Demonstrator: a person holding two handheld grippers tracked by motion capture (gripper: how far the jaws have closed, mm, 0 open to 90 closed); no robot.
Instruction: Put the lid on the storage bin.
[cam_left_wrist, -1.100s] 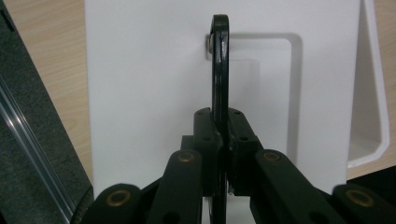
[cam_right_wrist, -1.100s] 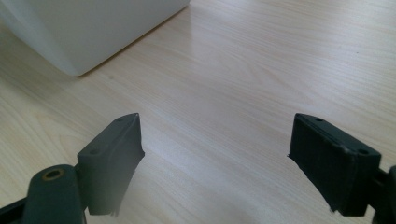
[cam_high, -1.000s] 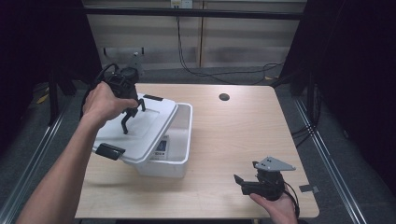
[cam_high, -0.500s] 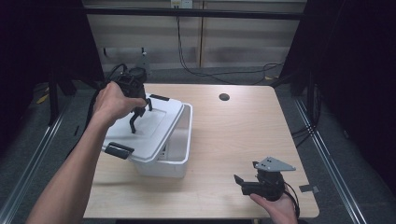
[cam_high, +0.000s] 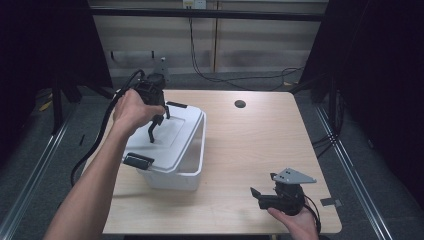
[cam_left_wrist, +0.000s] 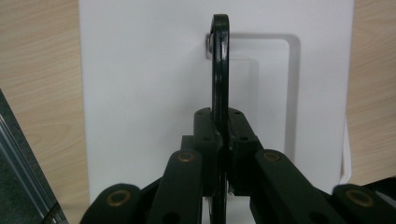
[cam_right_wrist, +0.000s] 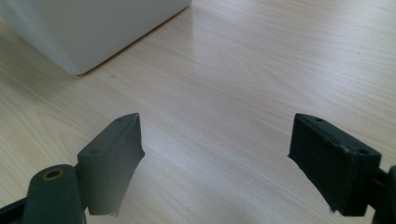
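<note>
A white bin (cam_high: 197, 162) stands on the left half of the wooden table (cam_high: 260, 135). Its white lid (cam_high: 172, 137) lies tilted over the bin's left side, leaving a strip of the opening along the right rim uncovered. My left gripper (cam_high: 159, 115) is above it, shut on the lid's black handle (cam_high: 153, 131). In the left gripper view the handle (cam_left_wrist: 220, 70) stands upright between the pads of the left gripper (cam_left_wrist: 220, 135), with the lid (cam_left_wrist: 140, 93) behind it. My right gripper (cam_high: 256, 193) rests near the table's front right, open and holding nothing. The right gripper (cam_right_wrist: 215, 154) faces the bin's corner (cam_right_wrist: 93, 28).
Black latches sit at the lid's near end (cam_high: 137, 161) and far end (cam_high: 176, 105). A round dark hole (cam_high: 240, 104) is in the tabletop at the back. A cable (cam_high: 100, 135) trails from the left gripper off the table's left edge.
My left gripper has carried the lid by its handle to the right and farther back, so it now covers more of the bin. The right gripper has stayed put.
</note>
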